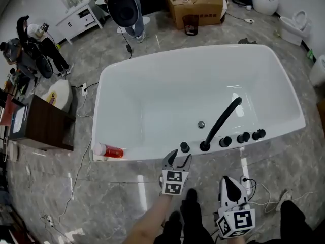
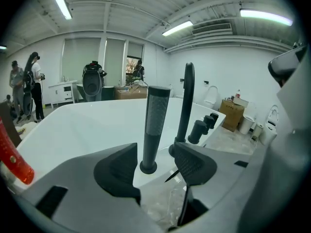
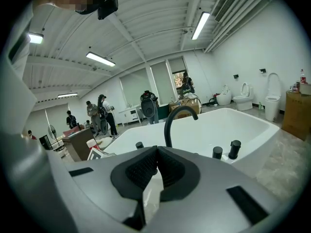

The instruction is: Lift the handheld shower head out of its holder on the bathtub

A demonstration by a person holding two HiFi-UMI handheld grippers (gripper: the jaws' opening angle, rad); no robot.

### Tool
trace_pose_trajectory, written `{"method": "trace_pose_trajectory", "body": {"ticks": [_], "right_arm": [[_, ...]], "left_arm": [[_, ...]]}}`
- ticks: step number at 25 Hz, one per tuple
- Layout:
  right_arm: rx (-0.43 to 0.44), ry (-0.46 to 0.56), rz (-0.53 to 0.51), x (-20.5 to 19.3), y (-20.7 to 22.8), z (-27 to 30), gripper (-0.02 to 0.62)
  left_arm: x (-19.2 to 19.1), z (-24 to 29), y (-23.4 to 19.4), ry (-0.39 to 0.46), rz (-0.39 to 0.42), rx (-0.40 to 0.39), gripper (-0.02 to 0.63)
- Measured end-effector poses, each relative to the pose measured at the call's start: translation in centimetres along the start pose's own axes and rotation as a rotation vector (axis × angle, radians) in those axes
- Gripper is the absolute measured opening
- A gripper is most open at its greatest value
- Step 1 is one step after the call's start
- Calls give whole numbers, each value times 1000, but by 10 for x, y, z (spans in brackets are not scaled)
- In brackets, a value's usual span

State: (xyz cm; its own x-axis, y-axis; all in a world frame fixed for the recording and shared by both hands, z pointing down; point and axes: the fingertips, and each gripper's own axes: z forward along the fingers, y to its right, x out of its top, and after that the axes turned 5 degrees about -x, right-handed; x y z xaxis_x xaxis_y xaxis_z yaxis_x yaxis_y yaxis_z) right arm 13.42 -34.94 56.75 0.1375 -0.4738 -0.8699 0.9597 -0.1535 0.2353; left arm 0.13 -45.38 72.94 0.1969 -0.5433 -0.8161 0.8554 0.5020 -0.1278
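The handheld shower head (image 1: 184,147) is a slim black rod standing upright in its holder on the near rim of the white bathtub (image 1: 152,65). In the left gripper view the shower head (image 2: 156,123) rises just beyond the fingertips, lined up with the gap. My left gripper (image 1: 179,159) (image 2: 154,154) is open, its pads clear of the rod. My right gripper (image 1: 228,183) (image 3: 156,155) hangs lower right over the floor, shut with nothing between its pads. A curved black spout (image 1: 223,121) (image 2: 185,106) (image 3: 177,116) and three black knobs (image 1: 242,137) stand to the right of the shower head.
A red bottle (image 1: 109,151) (image 2: 12,157) lies on the rim's near left corner. A brown cabinet (image 1: 45,123) stands left of the tub, with people (image 1: 30,44) behind it. Cardboard boxes (image 1: 198,6) and a toilet (image 1: 294,24) lie beyond. Cables (image 1: 264,202) trail on the marble floor.
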Motion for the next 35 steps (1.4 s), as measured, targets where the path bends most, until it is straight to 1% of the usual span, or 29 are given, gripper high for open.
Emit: {"method": "trace_pose_trajectory", "body": {"ticks": [8, 17, 22, 27, 30, 35], "right_arm": [[-14, -24, 17, -10, 13, 11, 8], [-15, -38, 20, -13, 24, 24, 8], [-18, -39, 24, -13, 25, 25, 8], [-13, -39, 22, -11, 24, 21, 8], [-19, -35, 30, -8, 21, 15, 8], [-21, -24, 31, -4, 21, 7, 8]], "left_arm": [[-8, 37, -7, -28, -7, 13, 251], [-9, 58, -15, -49, -28, 40, 186], [-8, 60, -17, -56, -32, 48, 156], [-8, 60, -15, -80, -14, 45, 155], [-7, 52, -14, -92, -24, 55, 155], [3, 39, -7, -78, -12, 64, 153]]}}
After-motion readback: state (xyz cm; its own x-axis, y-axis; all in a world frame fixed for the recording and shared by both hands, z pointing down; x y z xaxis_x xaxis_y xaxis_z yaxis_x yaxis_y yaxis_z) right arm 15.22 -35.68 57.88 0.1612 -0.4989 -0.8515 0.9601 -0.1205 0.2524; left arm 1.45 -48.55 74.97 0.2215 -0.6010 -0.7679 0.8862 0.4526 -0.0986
